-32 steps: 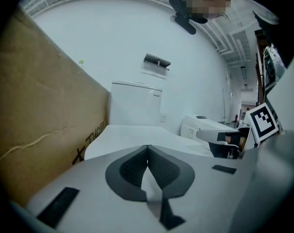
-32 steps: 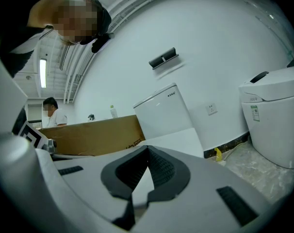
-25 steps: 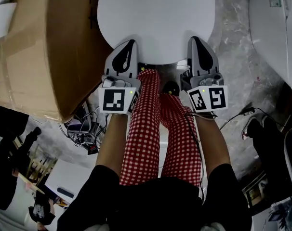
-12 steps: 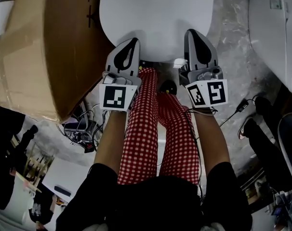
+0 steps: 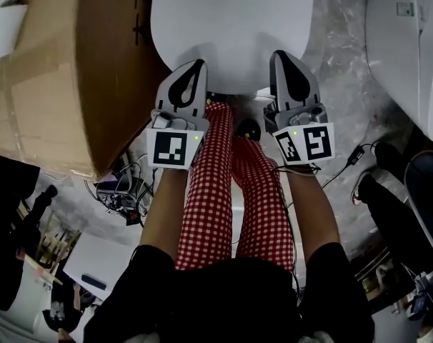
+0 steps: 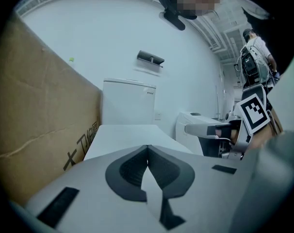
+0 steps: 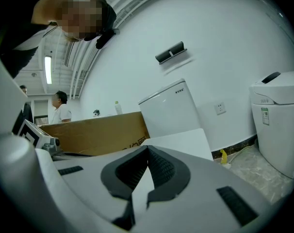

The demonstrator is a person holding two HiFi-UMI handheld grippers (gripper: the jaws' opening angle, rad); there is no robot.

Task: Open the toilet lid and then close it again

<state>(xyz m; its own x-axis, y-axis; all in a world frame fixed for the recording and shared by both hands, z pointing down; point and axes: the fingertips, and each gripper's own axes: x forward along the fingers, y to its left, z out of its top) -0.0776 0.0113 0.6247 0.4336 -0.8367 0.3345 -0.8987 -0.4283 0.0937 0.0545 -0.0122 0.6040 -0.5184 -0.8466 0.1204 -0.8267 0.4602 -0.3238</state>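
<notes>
Toilet lid [image 5: 234, 27] is down flat right now, a big glossy white slab lying in front of the tank [image 6: 127, 103], so as far as I can tell the opening part hasn't started. Both my grippers sit at the lid's near edge: left gripper [image 5: 196, 66] at the lid's front-left corner, right gripper [image 5: 283, 56] at the front-right. Both have their jaws pressed together at the tips with nothing in between. I can't tell if they're actually touching the lid or just hovering over it. There's a cardboard box [image 5: 66, 70] just left of the lid and another toilet [image 5: 409, 48] well off to its right. My guess is it's stiff, light plastic and pretty slippery, hinged at the tank end. I'd hook under the front rim or pinch it there, and lower it gently so it doesn't slam.
</notes>
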